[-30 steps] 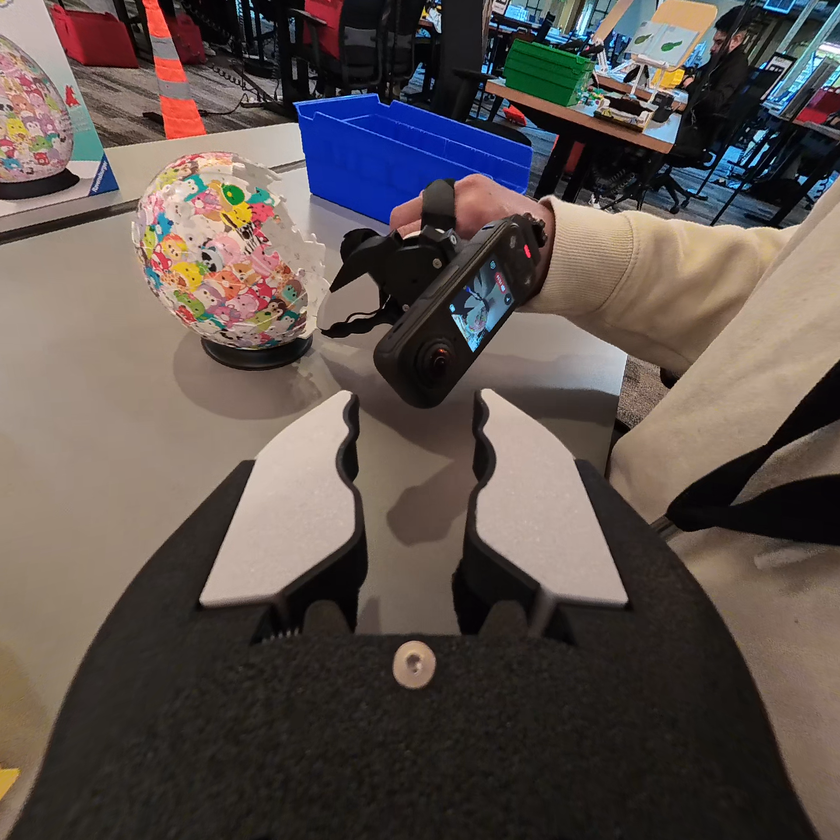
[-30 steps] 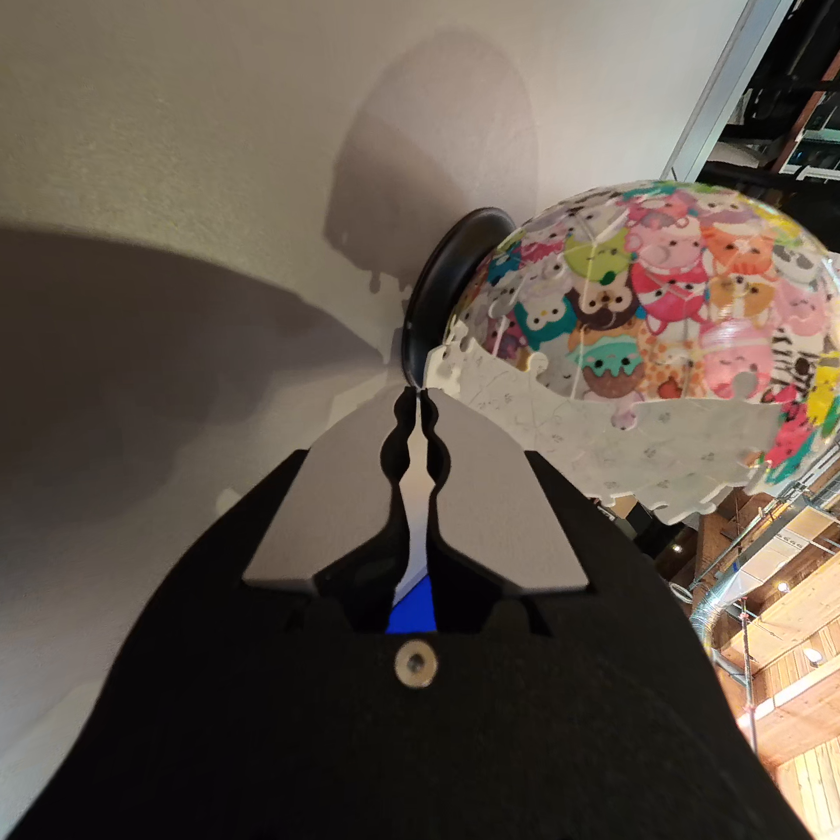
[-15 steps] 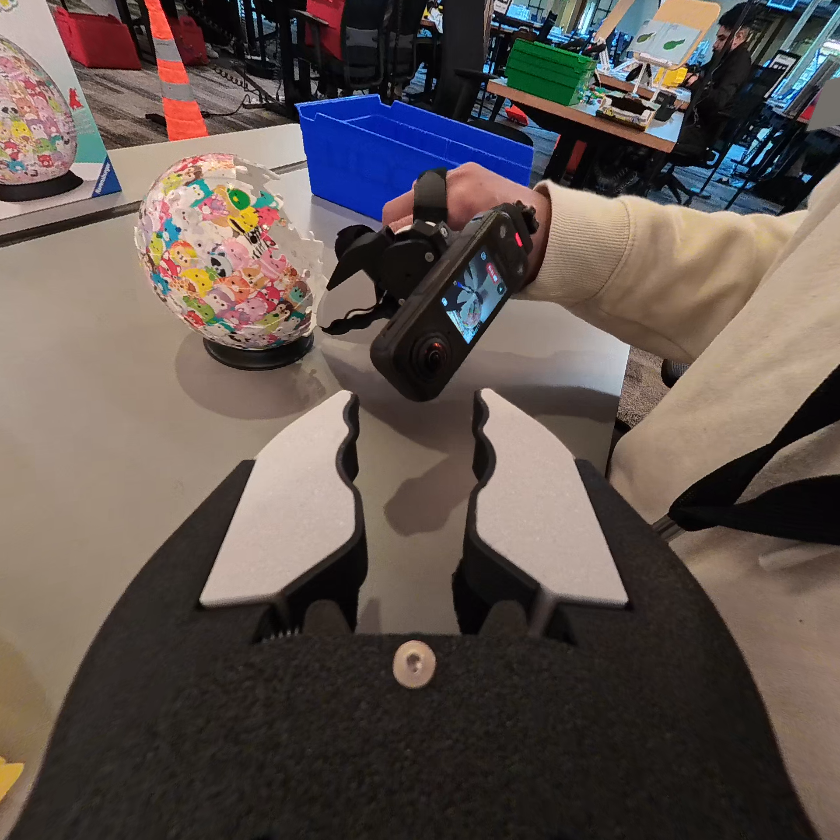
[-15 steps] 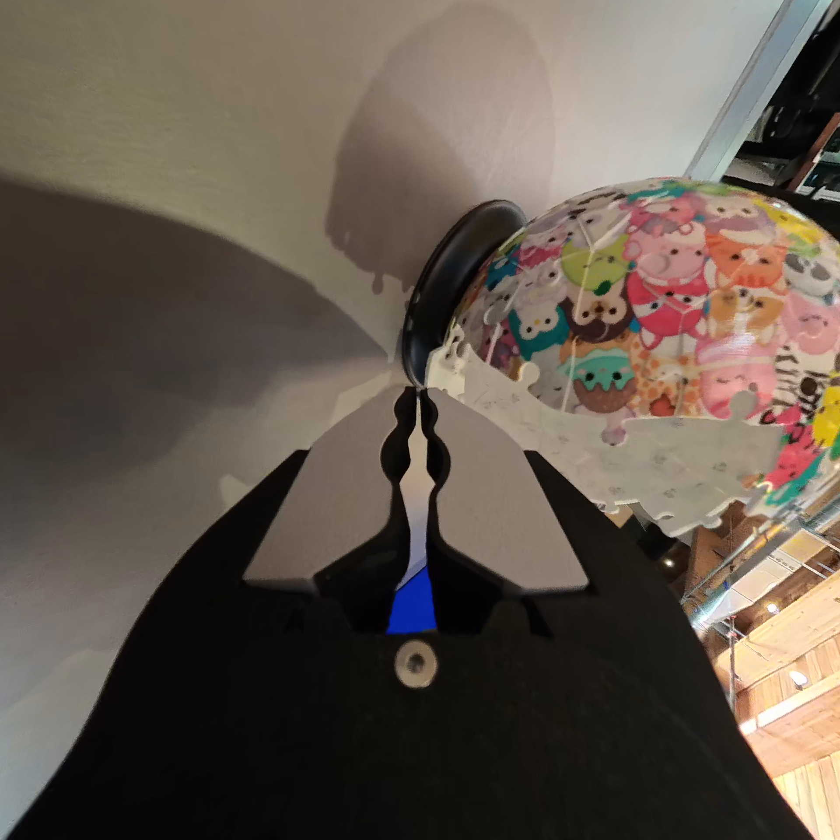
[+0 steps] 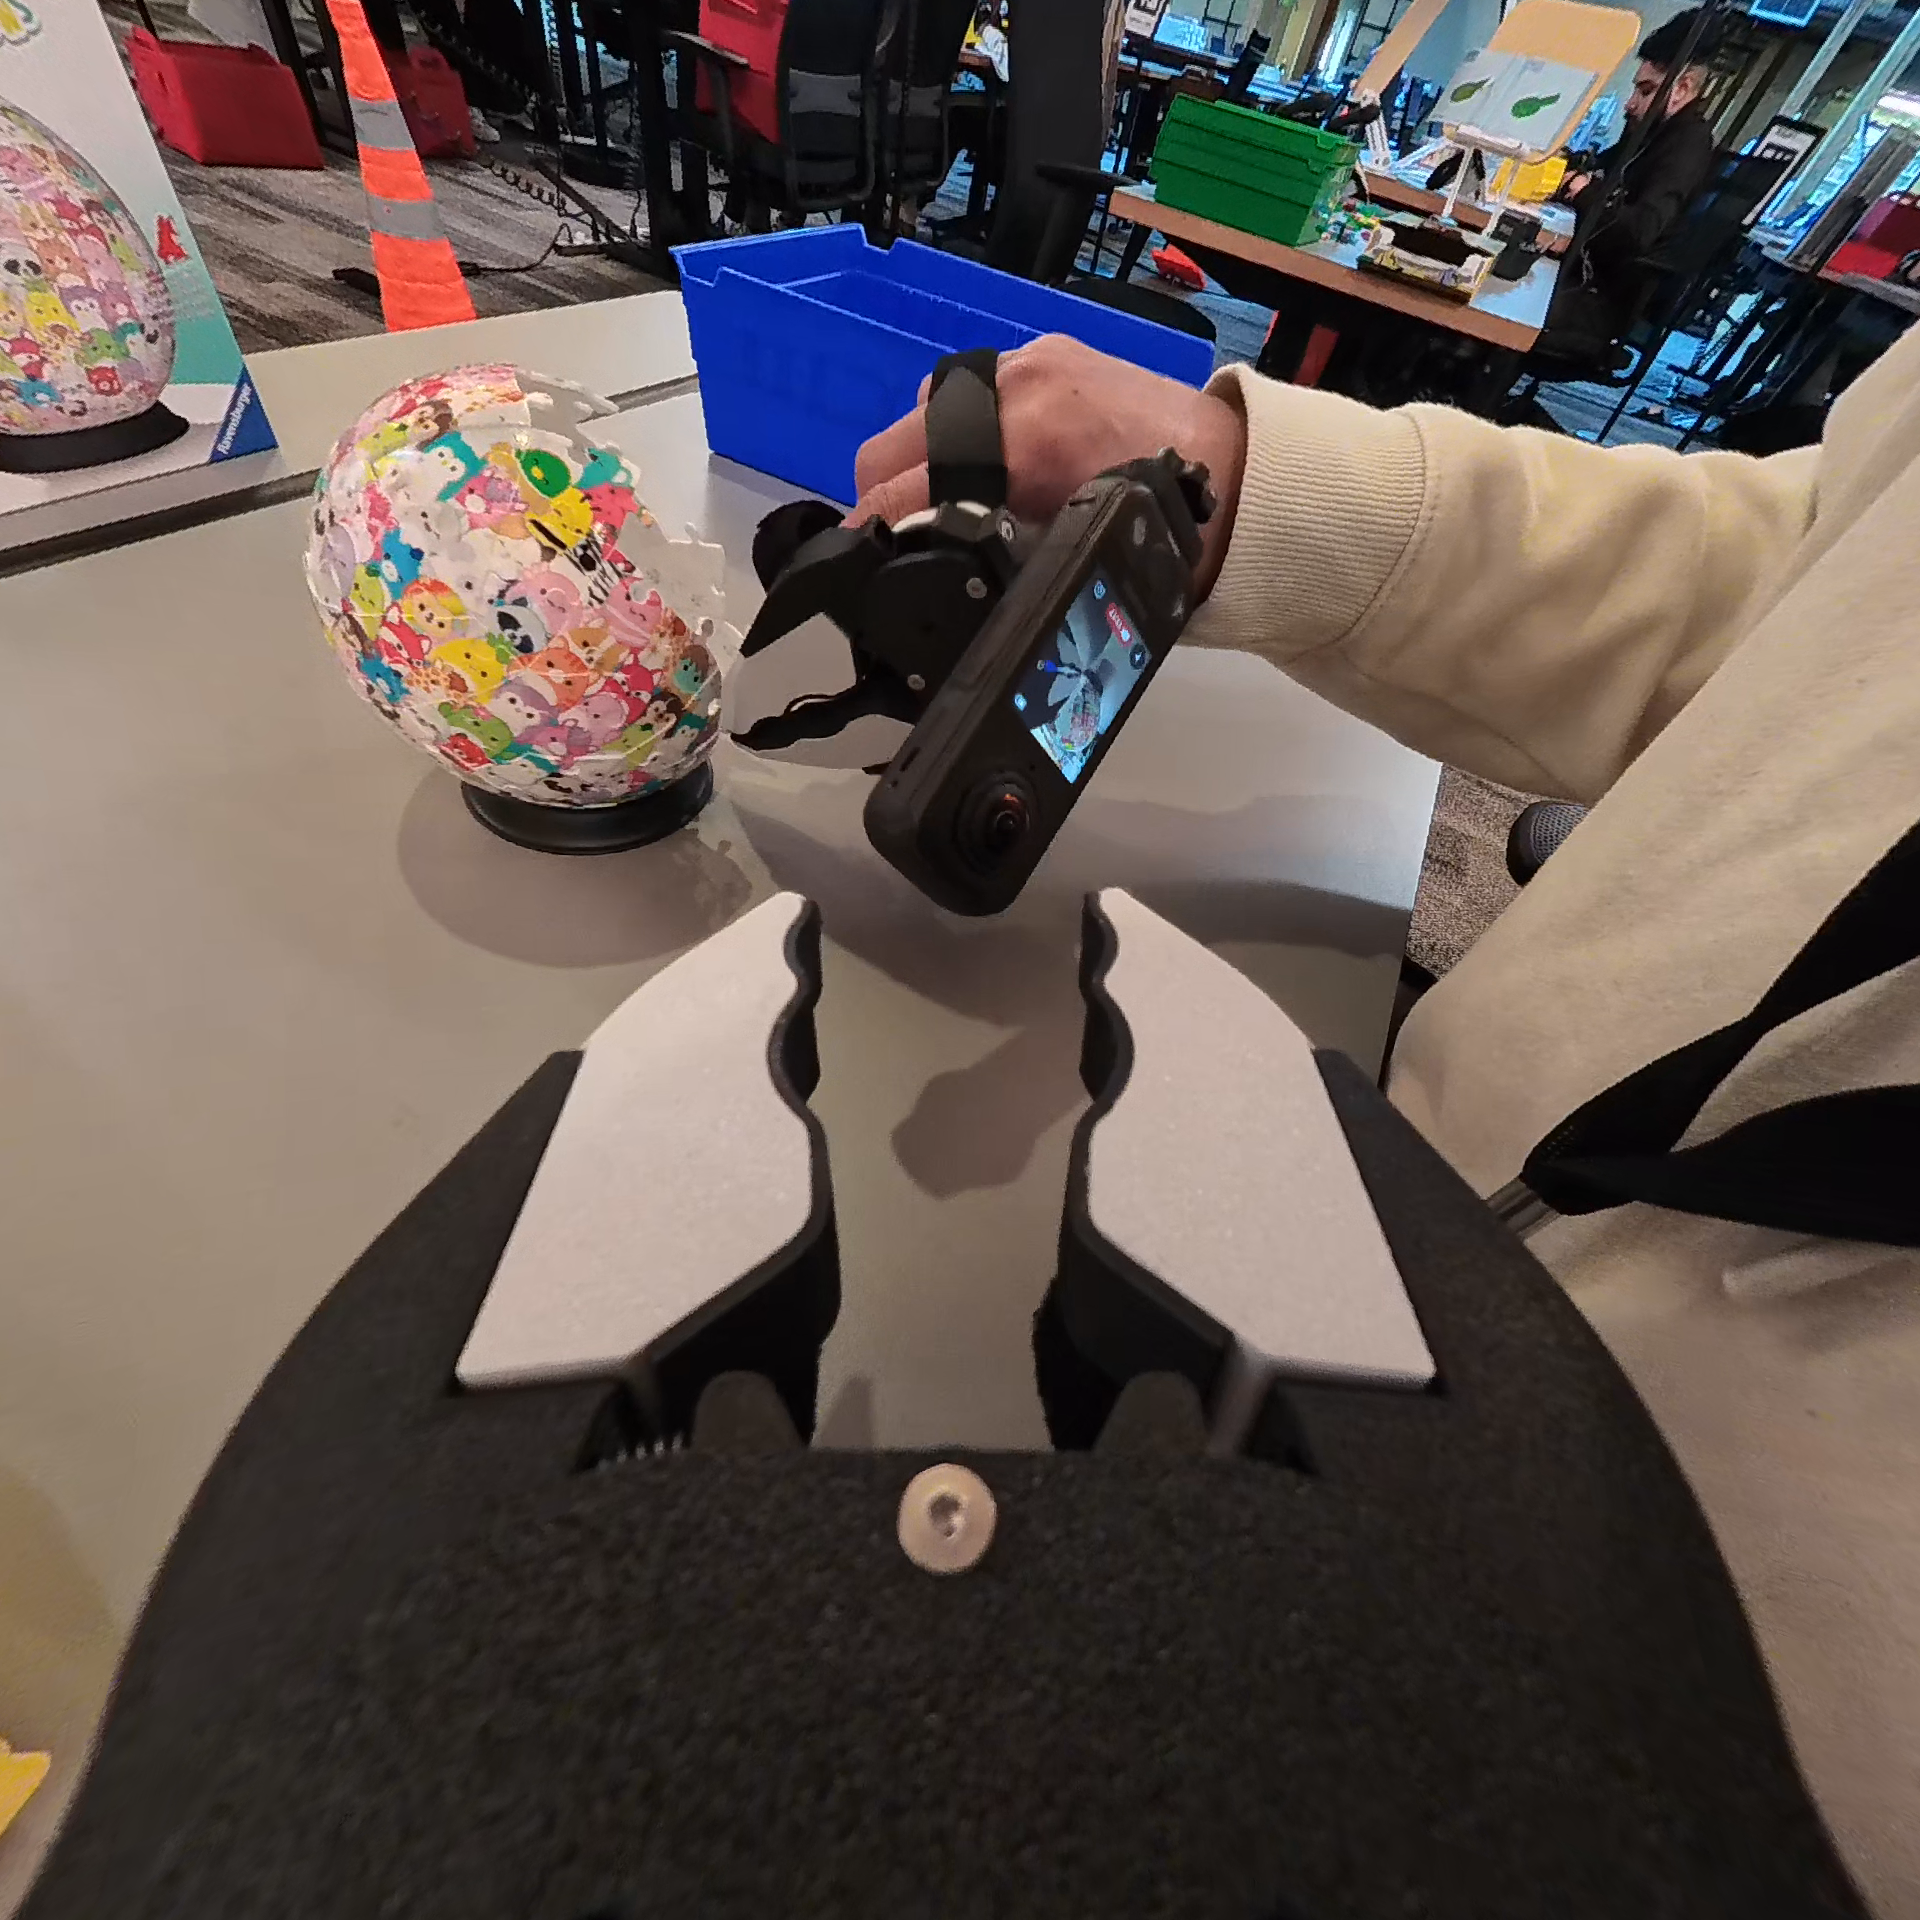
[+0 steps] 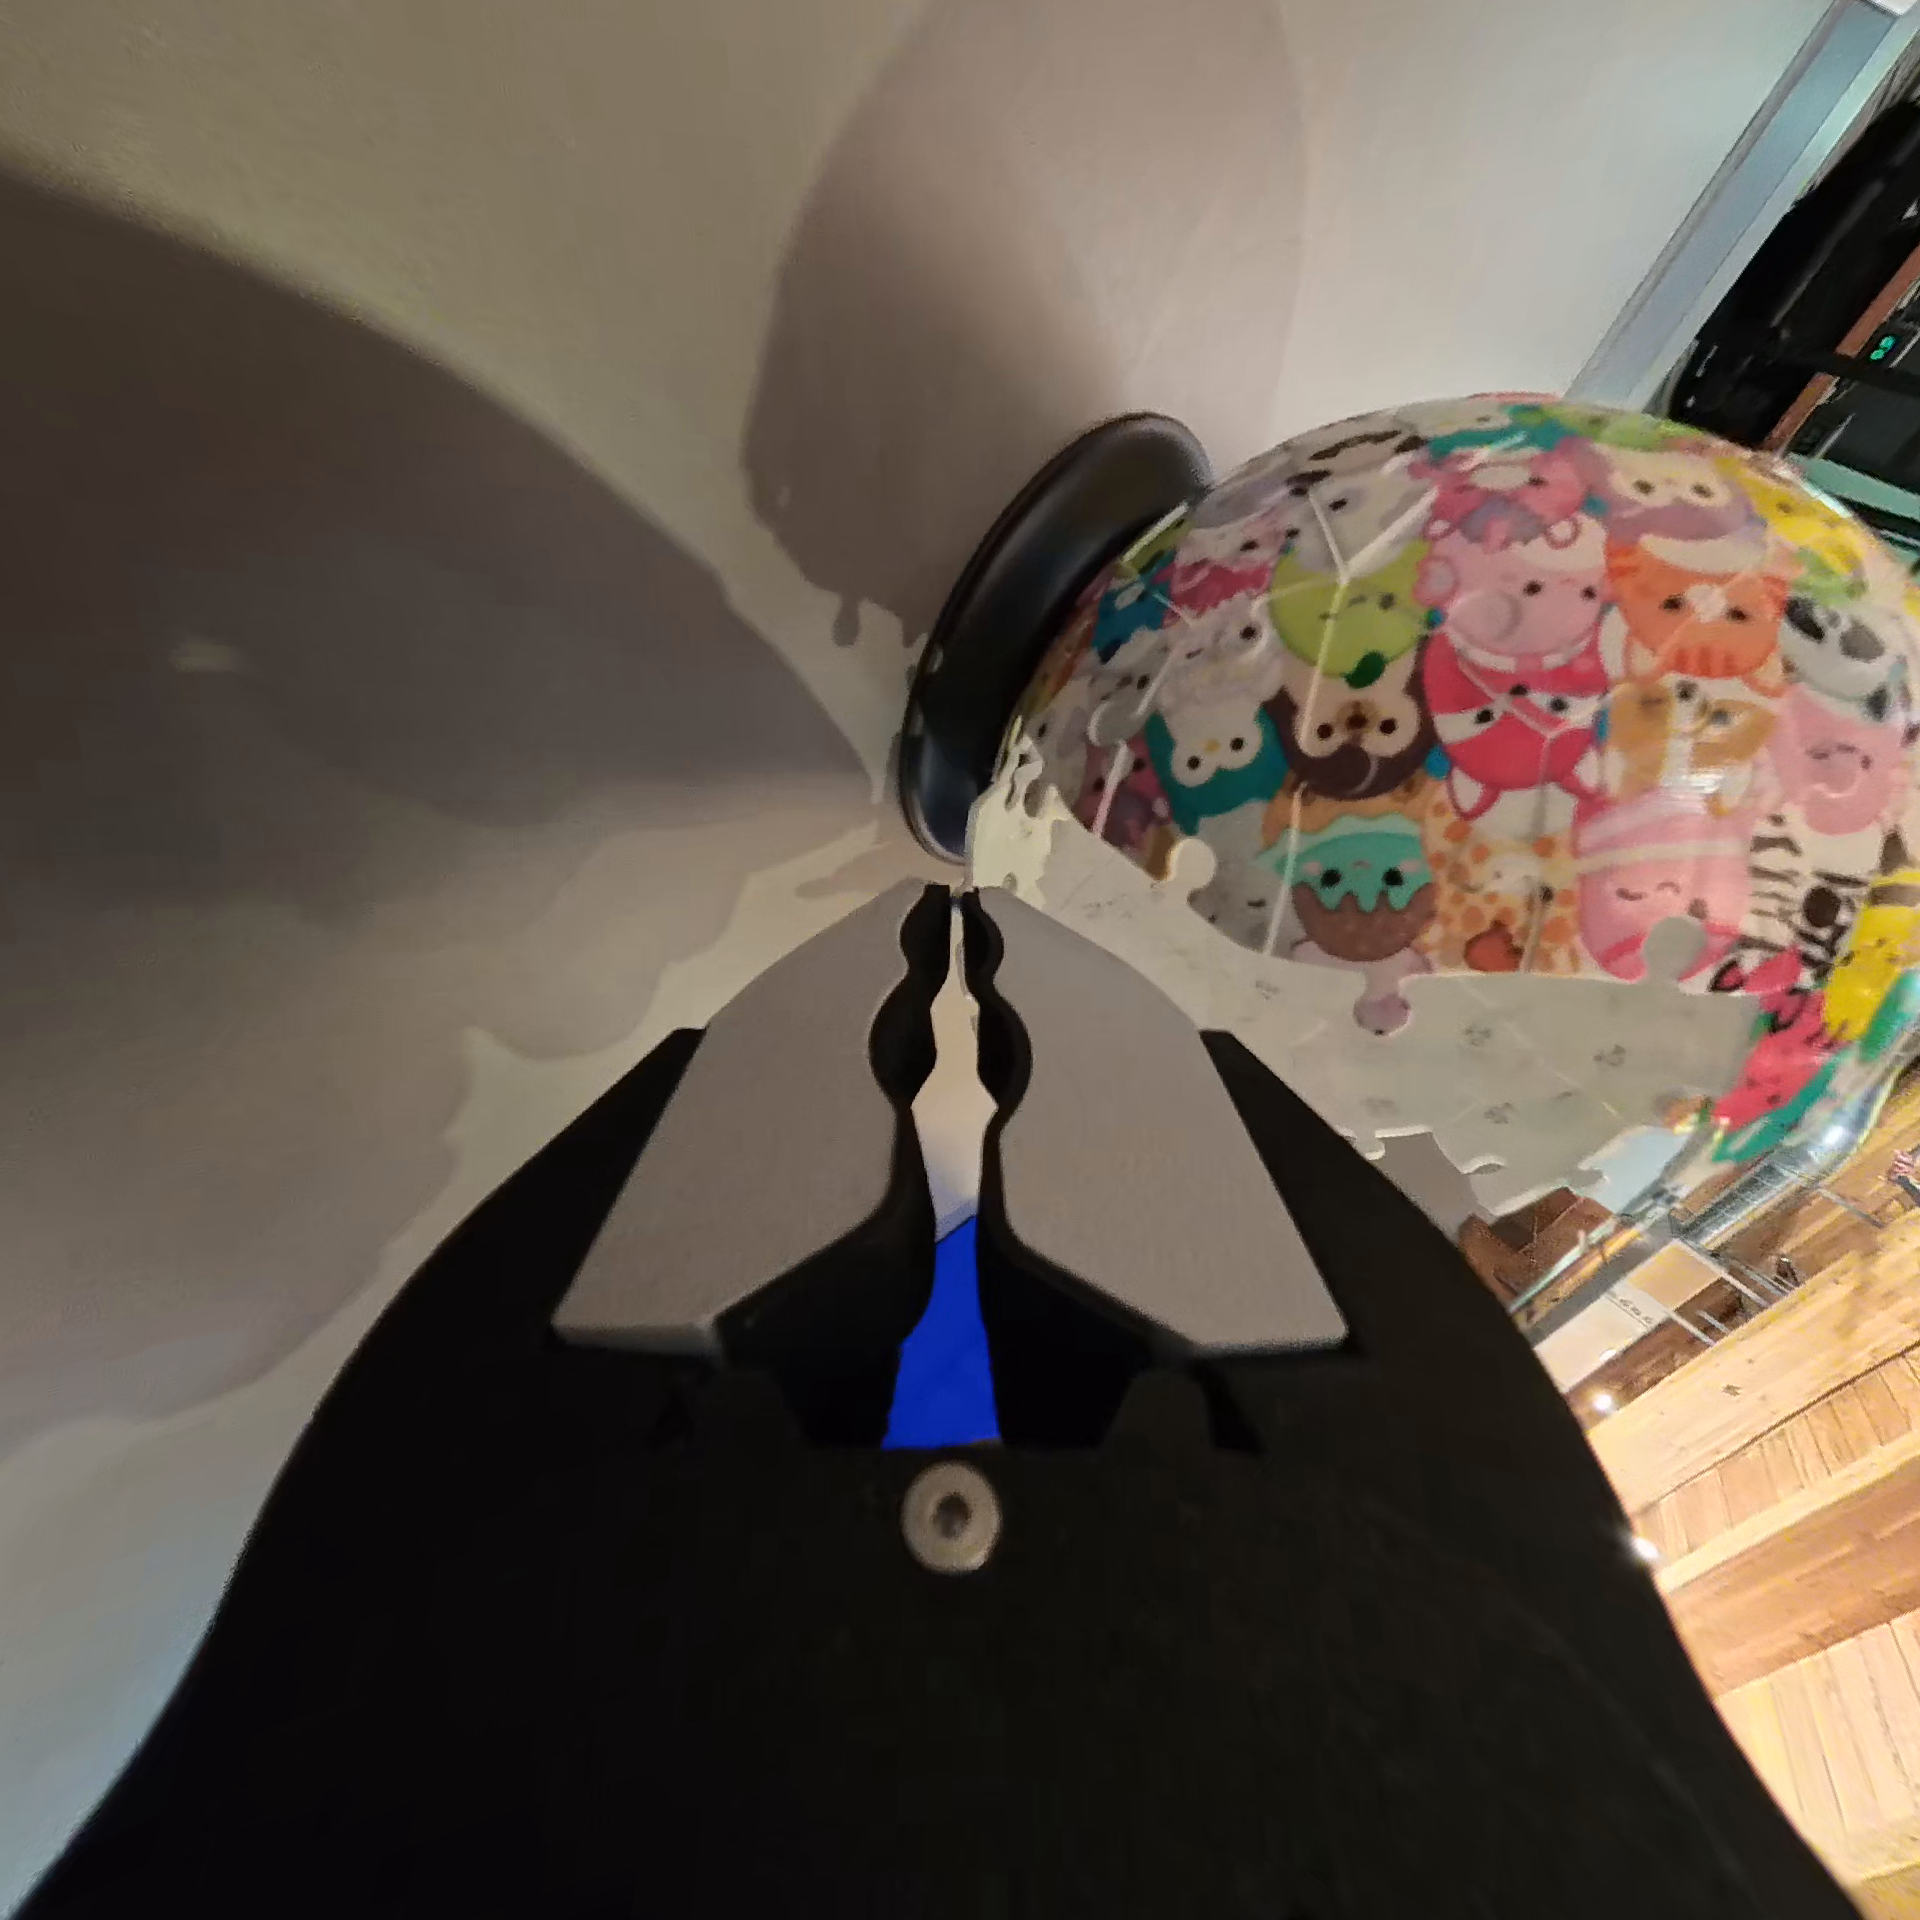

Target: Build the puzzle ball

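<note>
The puzzle ball point(image 5: 509, 613) is a colourful egg-shaped shell with a jagged open side, and it sits on a black round stand point(image 5: 587, 821) on the grey table point(image 5: 208, 987). My left gripper point(image 5: 945, 935) is open and empty, low over the table in front of the ball. My right gripper point(image 5: 743, 717), held in a hand, is at the ball's lower right rim. In the right wrist view it point(image 6: 951, 891) is shut, with its tips right at the white jagged edge of the ball point(image 6: 1507, 748) next to the stand point(image 6: 997, 665). No piece shows between its tips.
A blue bin point(image 5: 831, 332) stands behind the ball. The puzzle's box point(image 5: 83, 260) stands at the far left. The person's cream sleeve point(image 5: 1455, 582) crosses the right side. A yellow scrap point(image 5: 16, 1777) lies at the near left edge. Desks and an orange cone point(image 5: 400, 208) are beyond the table. Left tips to right tips: about 20 centimetres.
The ball's pattern has shifted a little, as if the ball turned slightly on its stand. The right gripper stays shut at the jagged edge. The left gripper has not moved.
</note>
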A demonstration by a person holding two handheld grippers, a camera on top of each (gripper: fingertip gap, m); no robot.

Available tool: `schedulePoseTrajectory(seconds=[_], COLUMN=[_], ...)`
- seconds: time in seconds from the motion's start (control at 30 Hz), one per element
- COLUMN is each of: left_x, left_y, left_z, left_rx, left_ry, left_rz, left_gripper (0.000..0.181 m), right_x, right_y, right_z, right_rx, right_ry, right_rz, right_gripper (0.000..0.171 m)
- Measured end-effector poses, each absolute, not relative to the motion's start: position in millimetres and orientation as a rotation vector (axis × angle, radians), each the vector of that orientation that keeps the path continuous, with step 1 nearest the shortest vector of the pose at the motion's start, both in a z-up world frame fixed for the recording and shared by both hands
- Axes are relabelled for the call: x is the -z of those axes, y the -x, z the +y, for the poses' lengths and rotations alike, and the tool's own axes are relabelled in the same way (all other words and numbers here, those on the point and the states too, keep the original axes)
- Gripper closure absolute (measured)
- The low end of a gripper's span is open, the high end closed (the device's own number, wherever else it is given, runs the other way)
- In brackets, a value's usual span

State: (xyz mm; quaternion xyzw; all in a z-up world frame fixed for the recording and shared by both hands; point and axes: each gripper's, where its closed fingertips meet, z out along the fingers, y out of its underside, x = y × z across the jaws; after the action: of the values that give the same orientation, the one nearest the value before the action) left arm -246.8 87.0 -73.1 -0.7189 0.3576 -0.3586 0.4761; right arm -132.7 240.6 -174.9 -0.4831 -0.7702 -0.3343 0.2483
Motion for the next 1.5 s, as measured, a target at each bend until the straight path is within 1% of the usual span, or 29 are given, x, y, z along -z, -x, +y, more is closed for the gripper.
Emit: schedulePoseTrajectory(seconds=[0.37,0.7,0.93,1.0,1.03,1.17,1.27,1.37,1.4,1.47,1.5], left_x=[73,71,71,71,72,73,75,91,94,101,104], left_y=[245,246,247,247,247,246,251,258,257,250,243], left_z=[86,86,86,86,86,88,98,122,130,144,149], left_rx=[0.874,0.874,0.873,0.874,0.876,0.887,0.859,0.767,0.752,0.765,0.797], left_ry=[1.757,1.754,1.754,1.755,1.756,1.777,1.816,1.952,1.986,2.074,2.106], left_rz=[0.879,0.878,0.877,0.876,0.875,0.867,0.850,0.878,0.889,0.908,0.919], left_gripper=[0.134,0.134,0.134,0.134,0.134,0.133,0.131,0.111,0.105,0.101,0.098], right_x=[172,176,173,171,170,156,135,99,85,58,51], right_y=[134,130,131,132,133,141,126,102,98,92,92], right_z=[238,241,242,241,239,226,225,238,243,257,262], right_rx=[0.898,0.939,0.954,0.940,0.919,0.743,0.529,0.332,0.224,0.013,-0.104], right_ry=[1.333,1.482,1.468,1.459,1.454,1.434,1.510,1.586,1.606,1.650,1.685], right_rz=[-2.079,-2.037,-2.008,-1.997,-1.995,-1.892,-1.724,-1.516,-1.441,-1.303,-1.275], right_gripper=[0.169,0.169,0.169,0.165,0.161,0.158,0.157,0.151,0.146,0.126,0.124])
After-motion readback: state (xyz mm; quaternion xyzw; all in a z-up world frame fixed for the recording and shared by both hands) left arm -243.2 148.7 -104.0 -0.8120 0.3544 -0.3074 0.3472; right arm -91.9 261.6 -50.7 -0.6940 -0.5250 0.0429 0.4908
